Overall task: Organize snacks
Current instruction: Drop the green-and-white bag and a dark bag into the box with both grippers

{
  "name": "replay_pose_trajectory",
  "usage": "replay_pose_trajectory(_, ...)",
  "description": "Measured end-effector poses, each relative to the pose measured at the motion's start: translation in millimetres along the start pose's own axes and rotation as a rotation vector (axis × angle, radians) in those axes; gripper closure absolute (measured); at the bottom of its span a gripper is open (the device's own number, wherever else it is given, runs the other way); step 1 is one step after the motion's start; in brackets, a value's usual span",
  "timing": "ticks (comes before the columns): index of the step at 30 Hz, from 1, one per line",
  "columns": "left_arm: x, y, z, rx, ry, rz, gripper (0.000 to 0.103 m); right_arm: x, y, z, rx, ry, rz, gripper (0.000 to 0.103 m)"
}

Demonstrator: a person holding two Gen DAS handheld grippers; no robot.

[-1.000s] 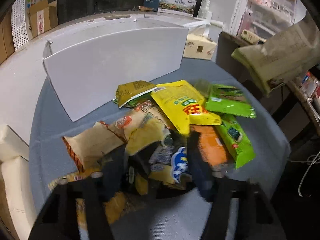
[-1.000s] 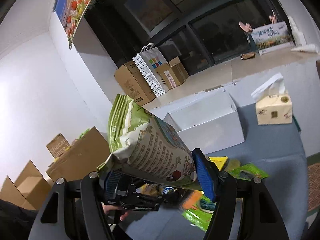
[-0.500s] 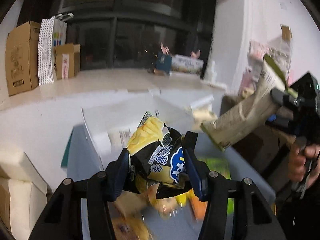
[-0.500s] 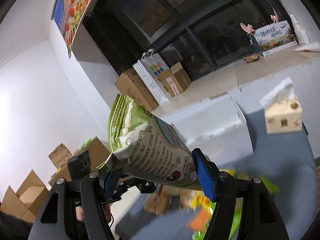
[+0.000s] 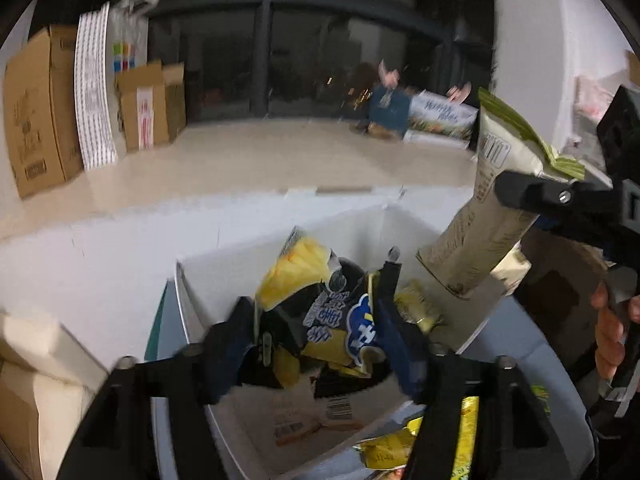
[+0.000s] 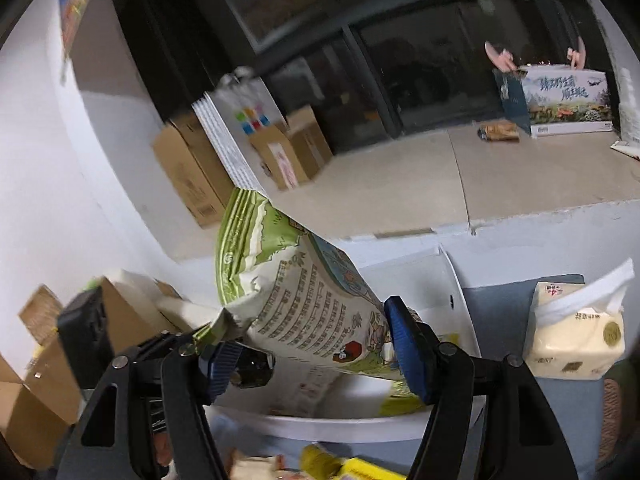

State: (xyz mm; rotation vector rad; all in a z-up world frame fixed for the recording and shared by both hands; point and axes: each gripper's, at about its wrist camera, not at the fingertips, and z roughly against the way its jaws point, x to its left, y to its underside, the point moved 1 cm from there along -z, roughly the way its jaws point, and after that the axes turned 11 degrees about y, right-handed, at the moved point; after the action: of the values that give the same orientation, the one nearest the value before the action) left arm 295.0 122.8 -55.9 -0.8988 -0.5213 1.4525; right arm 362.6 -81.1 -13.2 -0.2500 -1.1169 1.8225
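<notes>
My left gripper (image 5: 320,344) is shut on a yellow, black and blue snack bag (image 5: 328,312) and holds it over the open white box (image 5: 240,420). A small yellow packet (image 5: 416,304) lies inside the box. My right gripper (image 6: 316,356) is shut on a large green and cream snack bag (image 6: 304,292) and holds it above the white box (image 6: 456,292). That bag also shows in the left wrist view (image 5: 488,220), at the right, above the box's far corner. More snack packets (image 5: 404,448) lie on the grey table in front of the box.
A tissue box (image 6: 576,328) stands on the grey table right of the white box. Cardboard boxes (image 5: 36,112) and a printed box (image 6: 564,96) stand on the beige ledge behind. Cardboard boxes (image 6: 40,364) sit at the left.
My left gripper took the yellow, black and blue bag from the pile, lifted it and brought it over the white box. My right gripper moved closer to the box with the green bag.
</notes>
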Motion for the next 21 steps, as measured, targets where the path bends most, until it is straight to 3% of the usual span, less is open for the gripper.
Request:
replay_pose_trajectory(1, 4.0, 4.2, -0.7, 0.006, -0.01, 0.009, 0.013, -0.3, -1.0, -7.8, 0.014, 0.021, -0.002, 0.011)
replay_pose_trajectory(2, 5.3, 5.1, -1.1, 0.004, -0.019, 0.015, 0.0, -2.3, -1.5, -11.1, 0.015, 0.041, -0.014, 0.003)
replay_pose_trajectory(3, 4.7, 7.2, 1.8, -0.008, -0.02, 0.015, 0.0, -4.3, -1.5, -11.7, 0.006, 0.056, -0.032, 0.0)
replay_pose_trajectory(6, 8.2, 10.4, 7.5, -0.021, -0.017, 0.037, 0.0, -6.4, -0.6, -13.9, 0.025, 0.078, -0.04, 0.0)
replay_pose_trajectory(12, 4.9, 20.8, 41.2, -0.049, -0.004, 0.029, 0.0, 3.8, 6.6, 10.4, -0.018, 0.082, 0.008, 0.0)
replay_pose_trajectory(21, -35.2, 79.0, 115.9, -0.093, 0.058, -0.055, 0.0, 15.5, 75.3, 110.6, -0.106, 0.029, 0.112, 0.0)
